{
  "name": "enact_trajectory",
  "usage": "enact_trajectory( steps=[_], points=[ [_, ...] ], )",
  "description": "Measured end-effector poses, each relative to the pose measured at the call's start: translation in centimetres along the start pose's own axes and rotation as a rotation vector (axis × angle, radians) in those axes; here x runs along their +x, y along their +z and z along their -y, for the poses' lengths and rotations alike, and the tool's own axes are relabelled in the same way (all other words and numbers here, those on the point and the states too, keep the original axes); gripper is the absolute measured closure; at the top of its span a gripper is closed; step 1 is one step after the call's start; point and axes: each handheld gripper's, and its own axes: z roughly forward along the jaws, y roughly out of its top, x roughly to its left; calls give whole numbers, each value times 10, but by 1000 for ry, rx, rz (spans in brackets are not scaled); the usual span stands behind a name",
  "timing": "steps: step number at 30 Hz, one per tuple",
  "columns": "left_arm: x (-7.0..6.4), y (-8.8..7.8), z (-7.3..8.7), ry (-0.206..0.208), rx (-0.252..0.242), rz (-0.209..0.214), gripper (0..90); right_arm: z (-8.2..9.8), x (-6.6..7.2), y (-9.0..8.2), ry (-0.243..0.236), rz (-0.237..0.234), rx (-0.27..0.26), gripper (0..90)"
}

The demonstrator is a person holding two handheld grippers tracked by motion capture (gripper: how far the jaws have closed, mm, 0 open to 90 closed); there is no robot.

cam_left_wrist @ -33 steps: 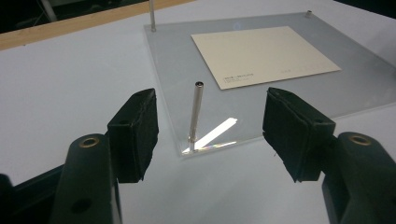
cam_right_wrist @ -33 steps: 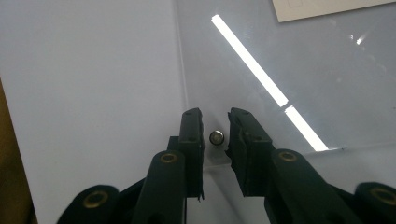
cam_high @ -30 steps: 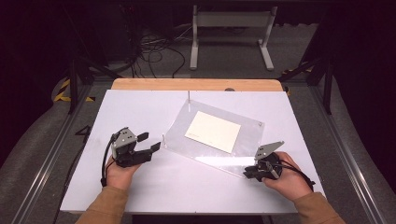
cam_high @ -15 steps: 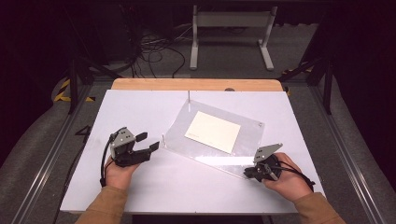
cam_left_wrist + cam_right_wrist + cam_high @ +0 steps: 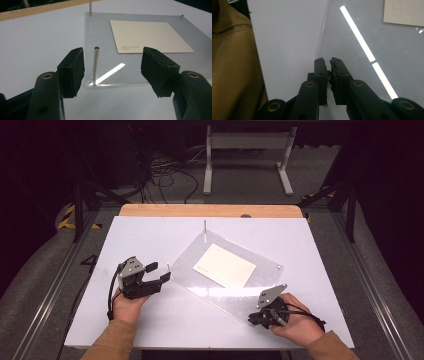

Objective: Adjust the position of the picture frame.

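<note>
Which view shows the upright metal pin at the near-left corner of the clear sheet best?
The left gripper view: the pin stands sharp and large between the open left gripper, at the clear sheet's corner. The high view shows it as a tiny post. The right gripper view looks at another corner.

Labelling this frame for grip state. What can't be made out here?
- Right gripper: its jaws are nearly shut on a small metal piece at the clear sheet corner; the jaws hide what the piece is.
- Card: the print is too small to read in the left gripper view.
- Post between the open left gripper jaws: glare hides how its foot joins the sheet.
</note>
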Motion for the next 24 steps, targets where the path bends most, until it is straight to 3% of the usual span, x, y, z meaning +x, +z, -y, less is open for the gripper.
enact_trajectory(
  steps=[11,14,19,22,23,24],
  points=[
    [2,0,1,-2,10,-4,354,-19,29,18,-71,-77,-12,832],
    [2,0,2,-19,18,-9,353,-23,35,22,-80,-91,-21,832],
    [7,2,4,-40,51,-54,344,-21,33,23,-60,-118,-36,826],
    [9,5,5,-45,65,-57,341,-21,30,19,-57,-133,-57,804],
    [9,8,6,-40,80,-64,357,-20,25,9,-49,-116,-106,780],
    [9,8,6,-40,80,-64,368,-20,23,4,-44,-128,-123,774]
  ],
)
